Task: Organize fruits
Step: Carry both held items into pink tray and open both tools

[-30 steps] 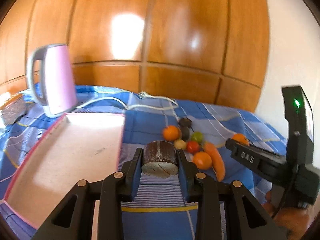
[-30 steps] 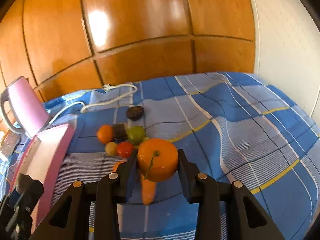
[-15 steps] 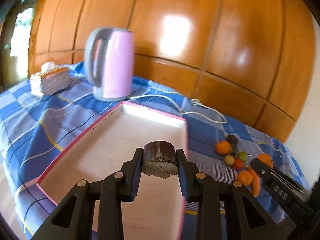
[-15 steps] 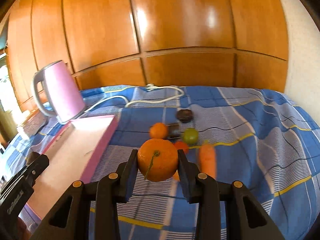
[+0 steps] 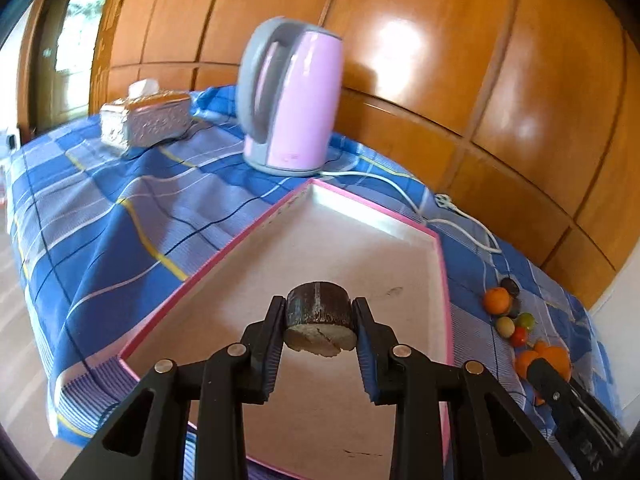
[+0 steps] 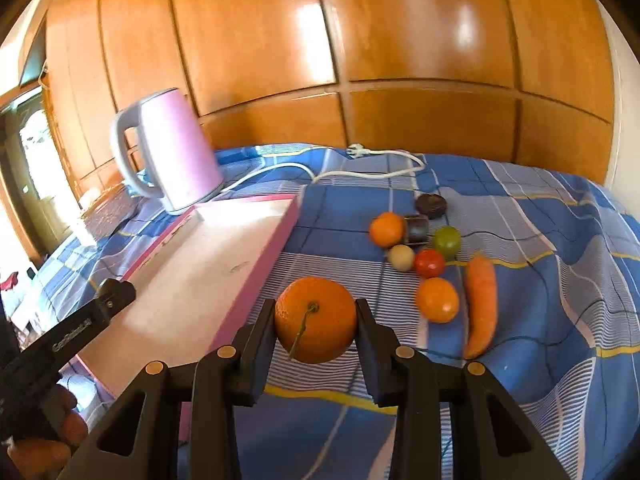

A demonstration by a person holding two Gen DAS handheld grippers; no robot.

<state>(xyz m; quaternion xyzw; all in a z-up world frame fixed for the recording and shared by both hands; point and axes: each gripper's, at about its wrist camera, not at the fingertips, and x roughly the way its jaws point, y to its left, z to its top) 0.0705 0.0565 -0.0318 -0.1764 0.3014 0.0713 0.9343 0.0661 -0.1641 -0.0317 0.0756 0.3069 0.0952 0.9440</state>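
My left gripper (image 5: 319,332) is shut on a dark brown fruit piece with a pale cut face (image 5: 319,326) and holds it above the pink-rimmed white tray (image 5: 240,240). My right gripper (image 6: 316,330) is shut on a large orange with a stem (image 6: 315,319), held above the cloth just right of the tray (image 6: 276,256). Several small fruits lie in a cluster on the cloth: an orange (image 6: 387,229), a green one (image 6: 447,240), a red one (image 6: 429,263), a pale one (image 6: 401,257), another orange (image 6: 437,300), two dark pieces (image 6: 430,205) and a carrot (image 6: 480,304).
A pink electric kettle (image 5: 292,96) stands behind the tray, its white cord (image 6: 360,168) trailing across the blue checked cloth. A silver tissue box (image 5: 146,122) sits at the far left. Wooden panels back the table. The cloth's left edge drops off to the floor.
My left gripper has swung left with the brown piece, from beside the fruit cluster to over the tray. My right gripper has moved left with the orange toward the tray's edge.
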